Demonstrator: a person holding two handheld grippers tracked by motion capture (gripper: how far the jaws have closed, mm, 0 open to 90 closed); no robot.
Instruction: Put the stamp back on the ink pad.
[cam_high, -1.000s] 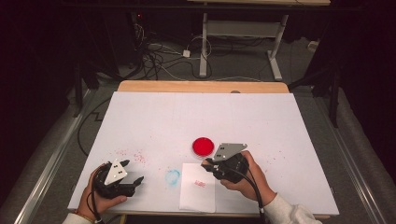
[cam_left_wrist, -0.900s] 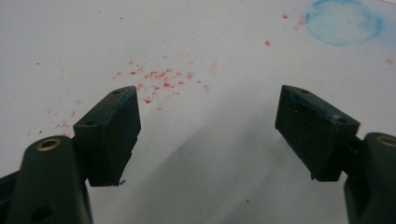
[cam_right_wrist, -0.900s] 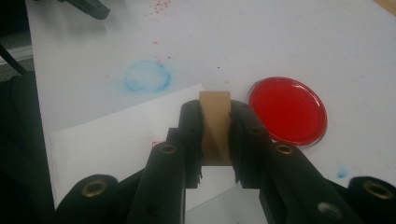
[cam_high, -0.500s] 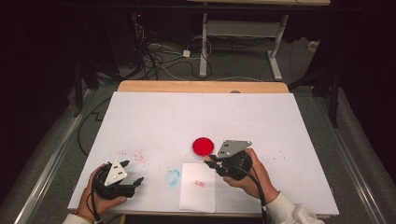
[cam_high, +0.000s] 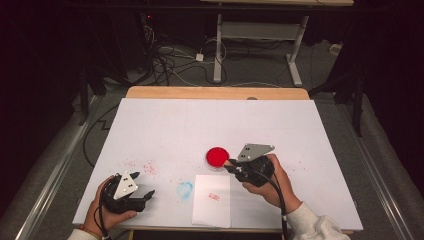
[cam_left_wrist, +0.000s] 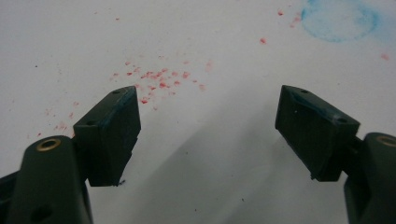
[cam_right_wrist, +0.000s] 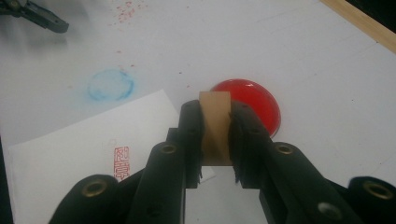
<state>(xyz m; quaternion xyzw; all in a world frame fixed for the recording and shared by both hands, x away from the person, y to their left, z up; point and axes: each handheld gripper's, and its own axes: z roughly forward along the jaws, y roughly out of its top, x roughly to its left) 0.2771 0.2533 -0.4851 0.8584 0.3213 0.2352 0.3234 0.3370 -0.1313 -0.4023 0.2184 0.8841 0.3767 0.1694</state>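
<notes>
My right gripper (cam_right_wrist: 215, 112) is shut on a small tan wooden stamp block (cam_right_wrist: 215, 126), held just in front of a round red ink pad (cam_right_wrist: 254, 102). In the high view this gripper (cam_high: 231, 165) sits right of the pad (cam_high: 217, 156), just past the far edge of a white paper sheet (cam_high: 212, 200). The sheet carries a red stamp print (cam_right_wrist: 121, 162). My left gripper (cam_high: 148, 195) rests low at the front left of the table, open. Between its fingers (cam_left_wrist: 112, 130) lies only bare white table.
A blue ring stain (cam_high: 184, 189) marks the white table cover (cam_high: 210, 120) left of the paper. Red ink specks (cam_left_wrist: 159, 79) are scattered ahead of the left gripper. Beyond the table's wooden far edge (cam_high: 215, 92) are cables and desk legs on the floor.
My right gripper with the stamp block has shifted a little away from the paper, toward the red pad. The left gripper has hardly moved.
</notes>
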